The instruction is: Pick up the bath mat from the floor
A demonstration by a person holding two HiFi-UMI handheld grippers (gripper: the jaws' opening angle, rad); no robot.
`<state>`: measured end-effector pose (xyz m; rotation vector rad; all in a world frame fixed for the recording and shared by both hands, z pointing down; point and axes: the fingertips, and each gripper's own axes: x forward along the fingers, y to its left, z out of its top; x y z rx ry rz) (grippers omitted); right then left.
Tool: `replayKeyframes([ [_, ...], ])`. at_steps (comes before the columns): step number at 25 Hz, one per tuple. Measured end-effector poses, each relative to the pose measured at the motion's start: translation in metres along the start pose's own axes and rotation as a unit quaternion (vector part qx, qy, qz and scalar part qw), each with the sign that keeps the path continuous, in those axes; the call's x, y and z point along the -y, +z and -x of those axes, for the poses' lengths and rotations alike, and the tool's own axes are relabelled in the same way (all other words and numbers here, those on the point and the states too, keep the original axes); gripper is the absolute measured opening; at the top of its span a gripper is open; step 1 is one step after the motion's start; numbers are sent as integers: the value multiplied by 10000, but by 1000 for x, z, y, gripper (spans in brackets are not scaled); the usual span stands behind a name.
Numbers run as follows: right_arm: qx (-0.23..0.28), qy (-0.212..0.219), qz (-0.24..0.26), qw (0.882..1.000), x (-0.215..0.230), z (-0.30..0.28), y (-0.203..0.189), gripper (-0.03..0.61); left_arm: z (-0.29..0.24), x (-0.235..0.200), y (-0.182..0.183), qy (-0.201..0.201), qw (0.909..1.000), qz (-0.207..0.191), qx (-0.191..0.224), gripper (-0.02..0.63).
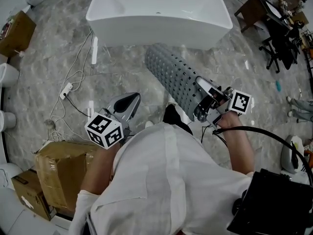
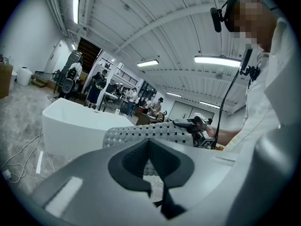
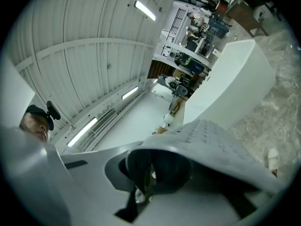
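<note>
The bath mat (image 1: 171,77) is a grey rubber sheet full of small holes. It is off the floor, sticking out stiffly from my right gripper (image 1: 201,112) toward the bathtub. That gripper is shut on the mat's near edge. In the right gripper view the mat (image 3: 221,149) drapes over the jaws of the right gripper (image 3: 148,173). My left gripper (image 1: 128,102) hangs lower at the left, jaws together and holding nothing. In the left gripper view the mat (image 2: 146,134) shows just beyond the closed left gripper (image 2: 149,142).
A white bathtub (image 1: 156,13) stands on the marble floor ahead. Cables and a power strip (image 1: 66,89) lie at the left. A cardboard box (image 1: 58,175) sits near my left side. An office chair (image 1: 279,43) and a desk stand at the far right.
</note>
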<state>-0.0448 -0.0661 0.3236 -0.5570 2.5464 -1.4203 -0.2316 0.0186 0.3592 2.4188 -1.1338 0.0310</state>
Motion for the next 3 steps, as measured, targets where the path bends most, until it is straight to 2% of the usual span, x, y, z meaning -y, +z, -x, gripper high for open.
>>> replayKeyframes([
  [3,4,-23,-17,10000,1,0,-2,12,1,-4,-4,22,10000,56,-27,5],
])
